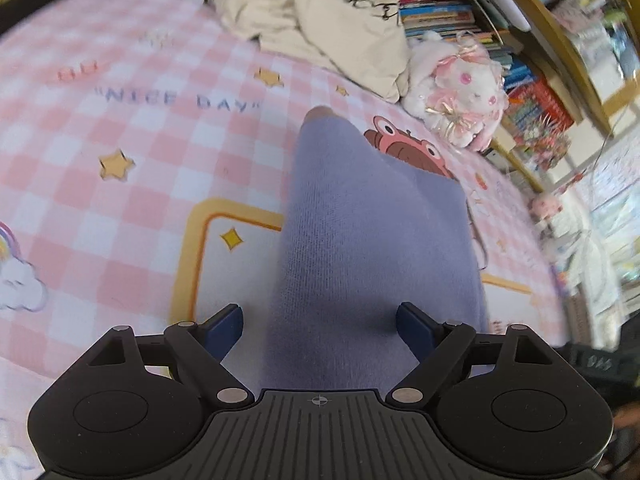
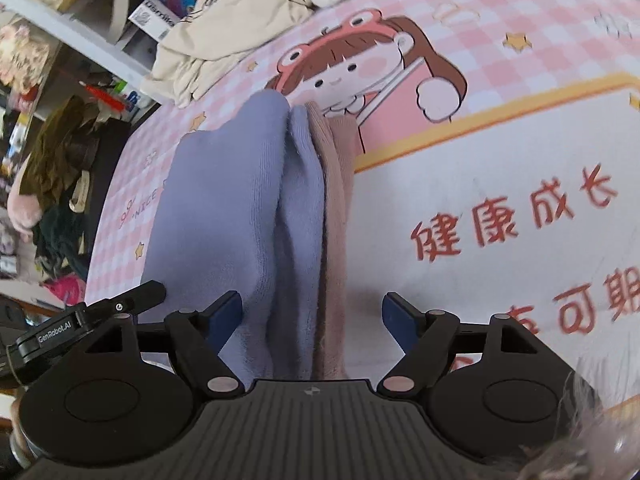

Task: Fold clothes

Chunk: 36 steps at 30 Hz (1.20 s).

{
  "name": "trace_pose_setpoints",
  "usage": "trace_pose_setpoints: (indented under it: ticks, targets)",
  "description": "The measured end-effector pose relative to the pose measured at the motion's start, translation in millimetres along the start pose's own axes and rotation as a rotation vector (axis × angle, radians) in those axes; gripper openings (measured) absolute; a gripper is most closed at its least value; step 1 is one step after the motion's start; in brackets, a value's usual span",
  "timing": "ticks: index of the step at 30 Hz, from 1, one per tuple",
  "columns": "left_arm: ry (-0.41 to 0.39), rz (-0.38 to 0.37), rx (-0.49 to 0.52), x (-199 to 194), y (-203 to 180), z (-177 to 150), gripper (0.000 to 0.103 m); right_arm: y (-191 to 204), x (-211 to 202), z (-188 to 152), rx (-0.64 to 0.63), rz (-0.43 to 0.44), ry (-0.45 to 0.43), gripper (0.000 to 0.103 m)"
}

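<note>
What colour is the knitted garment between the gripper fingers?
The knitted garment is lavender blue with a dusty pink part, clearest in the right wrist view.

I see a bed under a pink checked cartoon sheet (image 1: 120, 200). On it: lavender knit garment (image 1: 360, 232) mid-sheet, crumpled beige garment (image 1: 320, 28) at far edge, white plush toy (image 1: 460, 92) beside that.

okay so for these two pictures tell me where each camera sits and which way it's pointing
Left wrist: sits behind the left tool, facing forward and down at a lavender knit garment on a pink checkered mat; only its open fingers show.
Right wrist: sits behind the right tool, facing the same garment, with a dusty pink layer alongside; its open fingers show.
Shared: garment, mat, beige clothing pile, bookshelf.
</note>
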<state>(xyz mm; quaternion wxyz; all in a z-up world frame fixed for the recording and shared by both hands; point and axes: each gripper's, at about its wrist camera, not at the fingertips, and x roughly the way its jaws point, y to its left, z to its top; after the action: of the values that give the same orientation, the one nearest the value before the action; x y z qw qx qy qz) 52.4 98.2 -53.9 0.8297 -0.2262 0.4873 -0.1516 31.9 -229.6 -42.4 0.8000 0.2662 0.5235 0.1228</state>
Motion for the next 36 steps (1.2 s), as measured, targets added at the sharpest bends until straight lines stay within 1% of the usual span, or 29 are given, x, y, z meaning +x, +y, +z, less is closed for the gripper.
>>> trace_pose_setpoints:
  ticks: [2, 5, 6, 7, 8, 10, 11, 12, 14, 15, 17, 19, 21, 24, 26, 28, 29, 30, 33, 36]
  targets:
    - [0.009, -0.037, -0.034, 4.2, 4.7, 3.7, 0.085, 1.6, 4.0, 0.4, 0.013, 0.012, 0.003, 0.076]
    - [0.020, -0.061, -0.054, 10.0, 6.1, 10.4, 0.084, 7.7, 9.6, 0.8, 0.009, 0.011, 0.001, 0.073]
    - [0.026, -0.066, -0.056, 12.2, 5.2, 12.6, 0.082, 10.0, 11.3, 1.0, 0.002, 0.009, 0.000, 0.070]
    - [0.033, -0.068, -0.054, 14.4, 3.6, 14.1, 0.075, 12.3, 13.1, 1.1, -0.004, 0.006, 0.000, 0.066]
    - [0.040, -0.069, -0.052, 16.6, 2.0, 15.6, 0.074, 14.6, 14.8, 1.2, -0.011, 0.004, 0.000, 0.060]
    - [0.044, -0.065, -0.038, 17.4, -0.7, 15.9, 0.072, 18.4, 16.5, 0.9, -0.027, -0.013, -0.007, 0.057]
    - [0.045, -0.060, -0.028, 16.9, -1.9, 15.4, 0.071, 19.9, 16.6, 0.2, -0.040, -0.018, -0.010, 0.052]
    - [0.045, -0.057, -0.020, 16.1, -3.1, 14.8, 0.069, 21.2, 16.4, -0.7, -0.056, -0.022, -0.014, 0.050]
    - [0.046, -0.058, -0.008, 13.1, -5.1, 13.2, 0.064, 23.9, 13.7, -2.6, -0.089, -0.024, -0.031, 0.038]
    - [0.048, -0.057, 0.003, 11.2, -6.9, 12.0, 0.062, 26.3, 11.6, -3.6, -0.117, -0.032, -0.041, 0.036]
    - [0.045, -0.055, 0.028, 6.5, -12.2, 8.0, 0.058, 31.6, 7.3, -6.3, -0.182, -0.052, -0.058, 0.033]
    - [0.046, -0.059, 0.064, 1.8, -19.9, 1.9, 0.053, 35.9, 2.6, -10.1, -0.250, -0.081, -0.064, 0.033]
    - [0.066, -0.070, 0.110, -0.3, -27.6, -5.1, 0.052, 37.6, -3.2, -14.4, -0.306, -0.110, -0.057, 0.032]
    - [0.104, -0.087, 0.140, -1.8, -35.2, -15.2, 0.053, 30.5, -13.4, -20.4, -0.321, -0.114, -0.017, 0.032]
    - [0.135, -0.097, 0.132, -2.2, -35.0, -19.4, 0.054, 23.6, -18.7, -23.0, -0.299, -0.102, 0.022, 0.033]
    - [0.166, -0.103, 0.117, -2.4, -33.3, -22.9, 0.059, 16.0, -22.1, -24.8, -0.257, -0.085, 0.058, 0.036]
    - [0.177, -0.106, 0.104, -1.8, -31.4, -23.4, 0.060, 12.4, -21.7, -24.7, -0.233, -0.078, 0.072, 0.041]
    - [0.180, -0.113, 0.088, -1.1, -29.1, -23.3, 0.061, 8.9, -20.8, -24.5, -0.209, -0.072, 0.084, 0.043]
    - [0.197, -0.130, 0.030, 4.8, -22.3, -22.0, 0.066, 3.0, -18.5, -22.8, -0.155, -0.051, 0.097, 0.046]
    - [0.198, -0.142, 0.010, 9.8, -22.6, -19.9, 0.067, -2.6, -14.8, -19.7, -0.110, -0.026, 0.109, 0.049]
